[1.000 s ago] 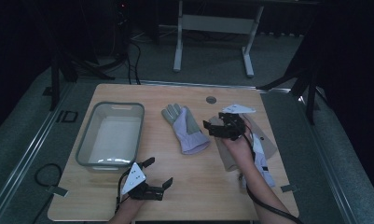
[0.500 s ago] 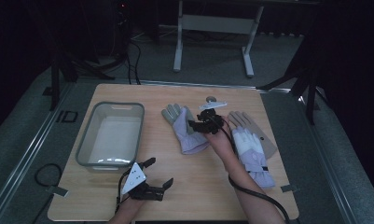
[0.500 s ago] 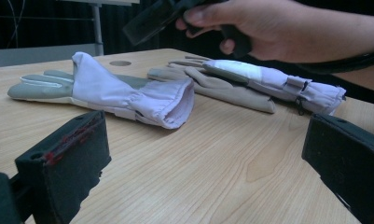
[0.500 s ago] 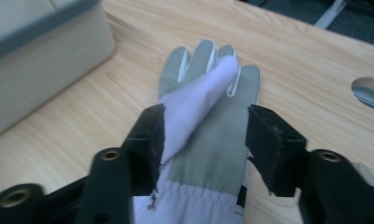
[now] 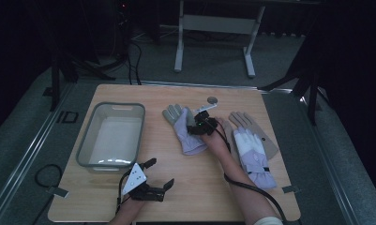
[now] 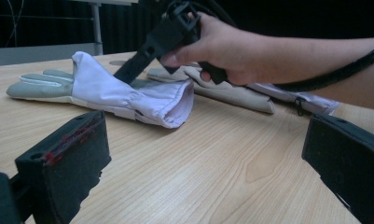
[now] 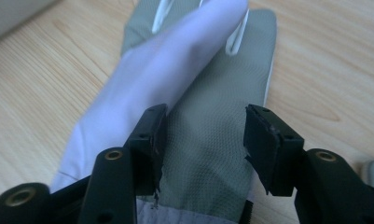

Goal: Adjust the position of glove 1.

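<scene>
There, my right claw was down on the left glove, jaws half apart after just closing in from wider. One pad pressed into a raised fold of lilac cloth; the grey mesh lay flat between the jaws, the other pad clear of it, so nothing was gripped. Beyond my right wrist lay the other glove. My left claw sat open near the table edge, nothing in it, with the tray just ahead.
</scene>
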Available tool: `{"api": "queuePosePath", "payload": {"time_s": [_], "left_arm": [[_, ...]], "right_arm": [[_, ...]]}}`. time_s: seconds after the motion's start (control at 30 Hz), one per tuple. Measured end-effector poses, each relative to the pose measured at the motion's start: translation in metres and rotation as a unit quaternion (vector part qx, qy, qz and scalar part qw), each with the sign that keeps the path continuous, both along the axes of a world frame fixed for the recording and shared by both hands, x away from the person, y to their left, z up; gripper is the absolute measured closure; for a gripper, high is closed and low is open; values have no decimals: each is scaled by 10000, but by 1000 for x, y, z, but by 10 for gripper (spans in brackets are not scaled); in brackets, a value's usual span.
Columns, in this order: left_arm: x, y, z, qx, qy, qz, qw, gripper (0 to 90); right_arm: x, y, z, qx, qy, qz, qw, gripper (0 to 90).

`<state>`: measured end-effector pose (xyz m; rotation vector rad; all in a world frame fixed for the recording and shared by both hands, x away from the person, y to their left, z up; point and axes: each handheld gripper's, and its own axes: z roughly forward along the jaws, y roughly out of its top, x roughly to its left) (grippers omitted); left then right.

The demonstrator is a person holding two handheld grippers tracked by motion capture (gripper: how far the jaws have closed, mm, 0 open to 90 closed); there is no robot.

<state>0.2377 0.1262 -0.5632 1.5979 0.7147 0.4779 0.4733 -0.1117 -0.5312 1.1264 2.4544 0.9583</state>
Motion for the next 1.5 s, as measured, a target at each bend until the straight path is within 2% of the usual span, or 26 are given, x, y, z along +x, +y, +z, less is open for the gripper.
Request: {"api": "queuePosePath", "payload": {"time_s": [0.13,0.23,0.27,0.4,0.43,0.47,0.53,0.67,0.73,0.8,0.97,1.07,1.17,1.23,1.27,1.33,1.37,1.4,1.43,1.5], "left_arm": [[0,0,0,-2,13,1,10000,7],[0,0,0,-5,10,3,10000,7],[0,0,0,-6,11,4,10000,7],[0,0,0,-7,16,13,10000,7],[0,0,0,-7,16,13,10000,7],[0,0,0,-22,23,19,10000,7],[0,0,0,-14,28,16,10000,7],[1,0,0,-15,40,12,10000,7],[0,0,0,-17,39,12,10000,7],[0,0,0,-9,23,16,10000,7],[0,0,0,-7,18,36,10000,7],[0,0,0,2,9,37,10000,7],[0,-1,0,19,-3,56,10000,7],[0,-1,0,32,-14,61,10000,7],[0,-1,0,25,-16,65,10000,7],[0,-1,0,49,-24,71,10000,7],[0,-1,0,49,-24,71,10000,7],[0,-1,0,41,-20,83,10000,7],[0,-1,0,41,-20,83,10000,7],[0,-1,0,32,-18,87,10000,7]], "right_arm": [[0,0,-7,-68,-14,57,10000,487],[0,-1,-11,2,14,63,10000,509],[-1,-2,-13,-32,-72,105,9999,557],[-2,-2,-12,-33,-51,131,9999,731],[-2,-2,-12,-33,-51,131,9999,731],[-4,0,-11,-72,-44,110,9999,812],[-5,2,-9,-70,-4,45,10000,845],[-9,2,-4,12,-18,-106,9999,864],[-15,-2,4,316,23,-285,9991,868],[-23,-4,10,320,-102,-421,9985,869],[-42,-21,29,828,-112,-732,9938,870],[-56,-32,41,1112,-143,-946,9892,870],[-75,-40,49,1282,-198,-1153,9848,869],[-87,-45,51,1406,-163,-1252,9820,869],[-87,-45,51,1406,-163,-1252,9820,869],[-103,-50,50,1509,-182,-1393,9785,869],[-103,-50,50,1509,-182,-1393,9785,869],[-114,-52,46,1568,-144,-1501,9761,869],[-114,-52,46,1568,-144,-1501,9761,869],[-124,-52,39,1553,-73,-1572,9752,869]]}}
